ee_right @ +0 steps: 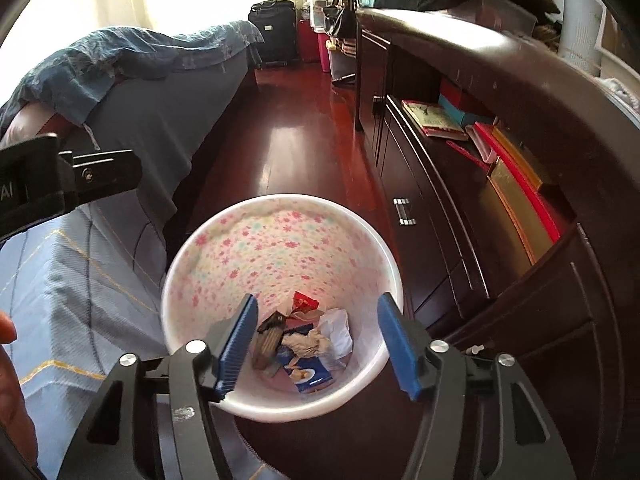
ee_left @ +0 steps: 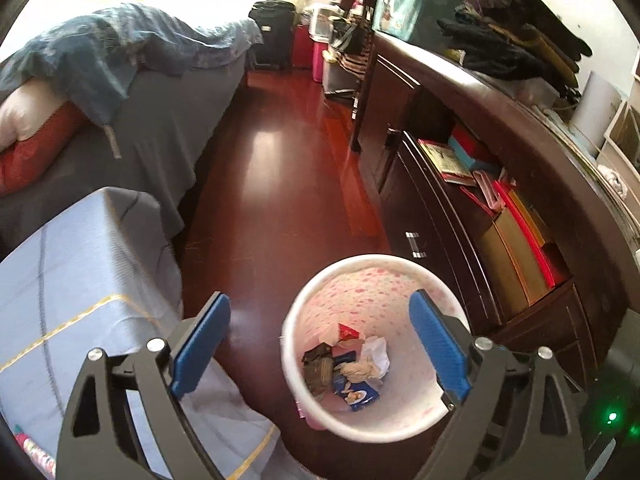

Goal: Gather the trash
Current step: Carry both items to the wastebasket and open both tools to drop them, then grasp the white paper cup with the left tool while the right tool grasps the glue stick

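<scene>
A white bin with a pink flower pattern (ee_left: 360, 276) (ee_right: 280, 216) stands on the dark red floor. At its bottom lie several pieces of trash: a crumpled white paper (ee_left: 376, 354) (ee_right: 338, 330), a red wrapper (ee_left: 347, 332) (ee_right: 304, 302), a brown packet (ee_left: 319, 368) (ee_right: 268, 342) and a blue packet (ee_left: 358, 394) (ee_right: 312, 376). My left gripper (ee_left: 320, 340) hangs open above the bin's left rim, nothing between its blue pads. My right gripper (ee_right: 318, 344) is open over the bin's inside, also holding nothing.
A stool covered in light blue cloth (ee_left: 80, 280) (ee_right: 72, 292) stands left of the bin, a bed (ee_left: 132, 128) behind it. A dark wooden cabinet (ee_left: 500, 208) (ee_right: 500, 184) with books runs along the right. A hand (ee_right: 8, 380) and the left gripper's body (ee_right: 60, 184) show at the left edge.
</scene>
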Demonstrator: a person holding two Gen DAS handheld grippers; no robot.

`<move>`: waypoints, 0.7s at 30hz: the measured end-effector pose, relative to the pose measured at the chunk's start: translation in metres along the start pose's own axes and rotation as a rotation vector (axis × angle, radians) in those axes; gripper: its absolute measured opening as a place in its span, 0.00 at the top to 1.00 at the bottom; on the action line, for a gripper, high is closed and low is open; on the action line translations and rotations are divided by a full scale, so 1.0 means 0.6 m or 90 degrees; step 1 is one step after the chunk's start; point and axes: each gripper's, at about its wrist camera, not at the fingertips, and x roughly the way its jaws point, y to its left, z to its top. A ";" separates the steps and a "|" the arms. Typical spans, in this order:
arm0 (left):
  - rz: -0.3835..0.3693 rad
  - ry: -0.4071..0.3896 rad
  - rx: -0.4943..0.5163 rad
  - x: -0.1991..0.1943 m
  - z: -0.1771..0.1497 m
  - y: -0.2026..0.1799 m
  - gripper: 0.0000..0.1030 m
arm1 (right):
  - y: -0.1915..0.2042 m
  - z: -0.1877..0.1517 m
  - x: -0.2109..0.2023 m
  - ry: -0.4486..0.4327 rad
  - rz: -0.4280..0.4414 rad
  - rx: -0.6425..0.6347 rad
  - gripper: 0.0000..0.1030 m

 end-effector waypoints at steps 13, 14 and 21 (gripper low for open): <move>0.148 -0.057 -0.066 -0.177 -0.071 0.156 0.05 | 0.154 -0.045 -0.119 -0.025 0.117 -0.103 0.20; 0.162 -0.058 -0.076 -0.190 -0.081 0.174 0.04 | 0.171 -0.051 -0.125 -0.026 0.127 -0.117 0.19; 0.240 -0.040 -0.151 -0.250 -0.144 0.304 0.04 | 0.273 -0.089 -0.160 -0.019 0.193 -0.189 0.18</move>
